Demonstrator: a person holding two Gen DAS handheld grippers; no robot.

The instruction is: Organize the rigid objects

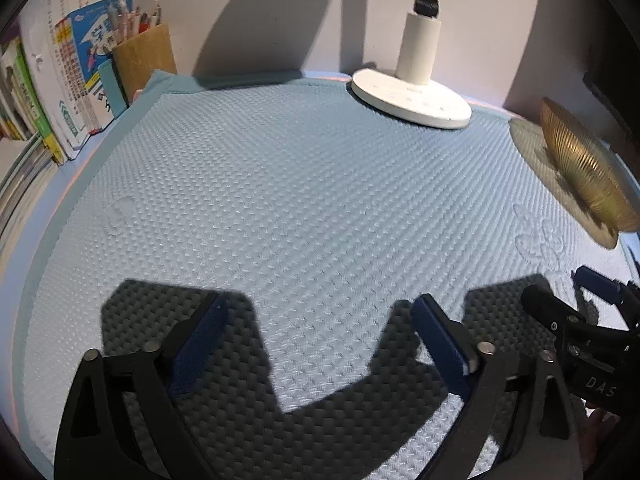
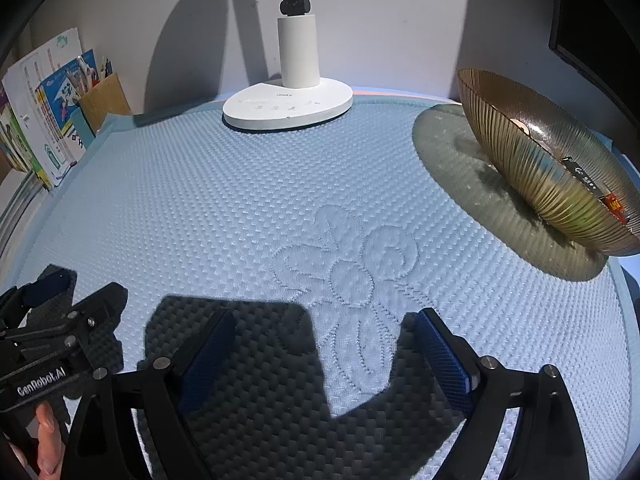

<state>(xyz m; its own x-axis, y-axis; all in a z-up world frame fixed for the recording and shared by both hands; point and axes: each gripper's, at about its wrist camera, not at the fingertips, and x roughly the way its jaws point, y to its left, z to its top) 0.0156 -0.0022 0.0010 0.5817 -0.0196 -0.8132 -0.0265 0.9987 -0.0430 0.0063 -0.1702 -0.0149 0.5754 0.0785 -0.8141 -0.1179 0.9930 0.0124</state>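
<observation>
While both claws gape, bowl (image 2: 536,156) contents half-hidden; rim cut off.

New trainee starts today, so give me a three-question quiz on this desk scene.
1. True or false: the left claw grips a pen.
2. Which object holds small items? A) ribbed amber bowl B) lamp base C) pen holder's lid
3. Fill in: both claws hover over the blue ____.

Key: 1 false, it is open and empty, like the right claw. 2 A. 3 mat.
</observation>
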